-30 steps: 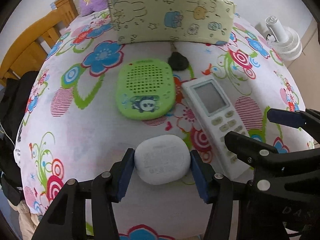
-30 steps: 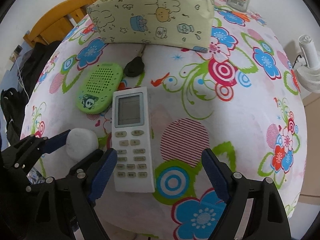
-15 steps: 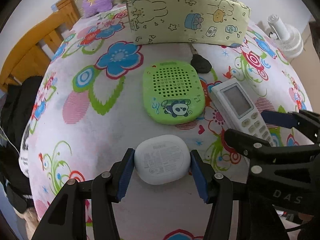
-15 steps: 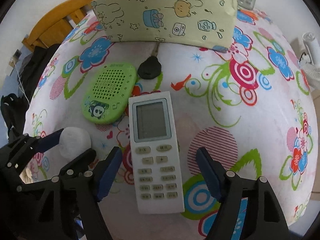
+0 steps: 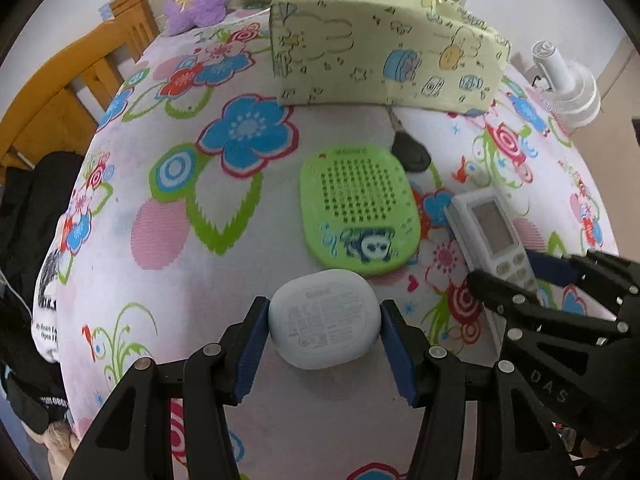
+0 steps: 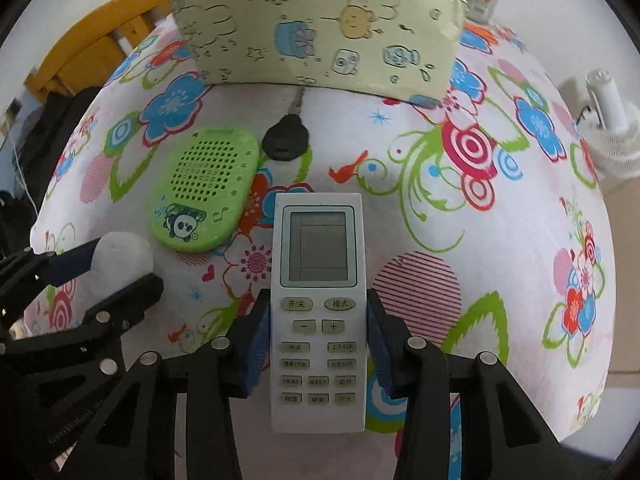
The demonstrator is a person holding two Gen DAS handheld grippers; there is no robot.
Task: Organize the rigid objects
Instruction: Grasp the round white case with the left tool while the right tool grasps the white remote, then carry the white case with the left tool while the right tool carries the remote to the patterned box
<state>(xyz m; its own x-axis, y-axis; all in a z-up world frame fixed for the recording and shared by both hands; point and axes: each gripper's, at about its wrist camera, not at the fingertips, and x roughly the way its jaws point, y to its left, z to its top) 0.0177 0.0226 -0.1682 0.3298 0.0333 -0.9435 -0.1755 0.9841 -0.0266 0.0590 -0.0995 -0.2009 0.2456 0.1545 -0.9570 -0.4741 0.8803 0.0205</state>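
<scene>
- I see the flowered cloth (image 6: 500, 240), soft and smooth, draped over the whole surface; everything below is placed against the green panda disc.
- The pale-yellow box (image 6: 320, 36), printed with cartoon animals and folded like wrapped paper, stands behind the disc at the far edge.
- The white remote (image 6: 318, 320), a long hard plastic slab with a grey screen and rows of buttons, lies just right of the disc. My right gripper (image 6: 318, 344) has just been closing; its blue pads now sit against both long sides at the button end.
- The green panda disc (image 5: 360, 208), a rounded plastic square with a grid of holes, lies flat.
- The white case (image 5: 324, 324), a smooth pebble-shaped shell with fine print on top, sits just in front of the disc, clamped in my left gripper (image 5: 324, 340).
- The black key fob (image 5: 412, 152), a glossy oval, seems to touch the disc's far right corner; its metal blade points toward the box.
</scene>
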